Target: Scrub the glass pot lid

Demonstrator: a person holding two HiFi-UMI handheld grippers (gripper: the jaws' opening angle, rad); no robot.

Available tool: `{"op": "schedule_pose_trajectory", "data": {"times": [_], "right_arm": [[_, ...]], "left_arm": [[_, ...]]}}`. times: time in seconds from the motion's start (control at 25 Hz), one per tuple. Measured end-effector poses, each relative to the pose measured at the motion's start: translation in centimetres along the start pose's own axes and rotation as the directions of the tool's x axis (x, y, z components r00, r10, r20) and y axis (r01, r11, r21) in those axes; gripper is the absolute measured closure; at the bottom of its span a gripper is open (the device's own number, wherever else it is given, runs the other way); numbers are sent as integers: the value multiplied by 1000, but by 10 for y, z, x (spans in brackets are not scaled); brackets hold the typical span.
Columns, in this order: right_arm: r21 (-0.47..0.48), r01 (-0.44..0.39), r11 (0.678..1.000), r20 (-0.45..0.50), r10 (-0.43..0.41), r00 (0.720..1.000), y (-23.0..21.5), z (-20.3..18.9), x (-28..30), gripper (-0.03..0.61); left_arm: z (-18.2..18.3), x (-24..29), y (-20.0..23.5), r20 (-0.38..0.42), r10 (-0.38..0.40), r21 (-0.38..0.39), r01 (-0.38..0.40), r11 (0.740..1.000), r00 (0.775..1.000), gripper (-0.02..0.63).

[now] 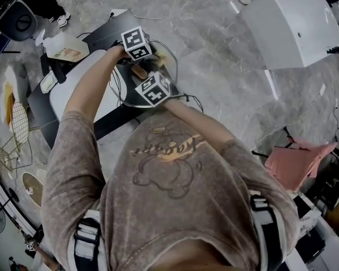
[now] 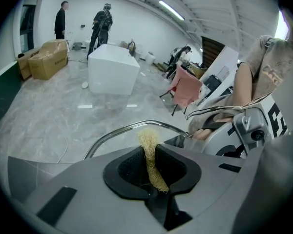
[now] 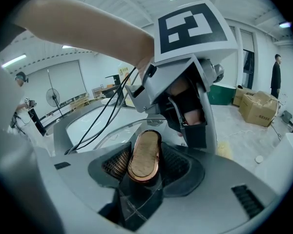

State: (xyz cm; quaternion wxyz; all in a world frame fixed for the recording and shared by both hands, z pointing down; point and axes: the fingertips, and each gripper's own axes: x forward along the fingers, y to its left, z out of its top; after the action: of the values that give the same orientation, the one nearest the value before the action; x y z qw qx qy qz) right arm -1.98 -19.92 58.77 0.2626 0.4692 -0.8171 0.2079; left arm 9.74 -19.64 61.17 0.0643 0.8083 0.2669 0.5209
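A glass pot lid (image 2: pixel 125 127) is held up in front of a person, above a black table (image 1: pixel 101 34), between two hand-held grippers. The right gripper (image 3: pixel 142 168) has its jaws clamped on the lid's oval, copper-edged wooden handle (image 3: pixel 144 155). The left gripper (image 2: pixel 154 174) has its jaws closed on a thin strip of tan loofah scrubber (image 2: pixel 151 160), whose frayed tip stands at the lid's metal rim.

From above, the left arm (image 1: pixel 90 89) and right arm (image 1: pixel 195 120) both stretch forward, with the grippers close together and pointing downward.

Only the right gripper view shows the handle in the grip, with the left gripper's marker cube (image 3: pixel 193 26) just above. Only the left gripper view shows the scrubber, and beyond it a white box (image 2: pixel 112 69) and cardboard boxes (image 2: pixel 49 57).
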Motion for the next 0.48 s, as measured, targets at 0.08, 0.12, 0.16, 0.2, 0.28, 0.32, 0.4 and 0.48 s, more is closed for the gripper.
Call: {"op": "schedule_pose_trajectory", "data": {"times": [0.08, 0.12, 0.16, 0.2, 0.28, 0.32, 0.4, 0.48], "right_arm": [[-3, 0, 1000, -4, 0, 1000, 1, 0, 0, 394], [-4, 1, 1000, -6, -1, 1000, 1, 0, 0, 394], [-4, 4, 1000, -8, -4, 1000, 1, 0, 0, 394], [-1, 6, 1000, -9, -6, 1000, 0, 0, -1, 394], [4, 8, 1000, -11, -8, 1000, 0, 0, -1, 394], [6, 10, 1000, -11, -10, 1000, 0, -1, -1, 394], [7, 12, 1000, -15, -12, 1000, 1, -1, -1, 394], [7, 11, 1000, -17, -10, 1000, 1, -2, 0, 394]], "left_arm": [[-3, -3, 2, 9, 18, -2, -18, 1000, 1000, 546], [-4, -5, 3, 14, 31, -3, -30, 1000, 999, 546], [-5, -8, 6, 19, 46, -4, -46, 999, 999, 546], [-6, -10, 8, 23, 64, -5, -64, 998, 998, 546], [-11, -16, 14, 27, 96, -12, -96, 995, 995, 547], [-14, -19, 16, 28, 108, -21, -108, 994, 994, 548], [-23, -25, 20, 32, 129, -44, -128, 991, 991, 548], [-31, -32, 23, 41, 152, -68, -149, 987, 988, 548]]}}
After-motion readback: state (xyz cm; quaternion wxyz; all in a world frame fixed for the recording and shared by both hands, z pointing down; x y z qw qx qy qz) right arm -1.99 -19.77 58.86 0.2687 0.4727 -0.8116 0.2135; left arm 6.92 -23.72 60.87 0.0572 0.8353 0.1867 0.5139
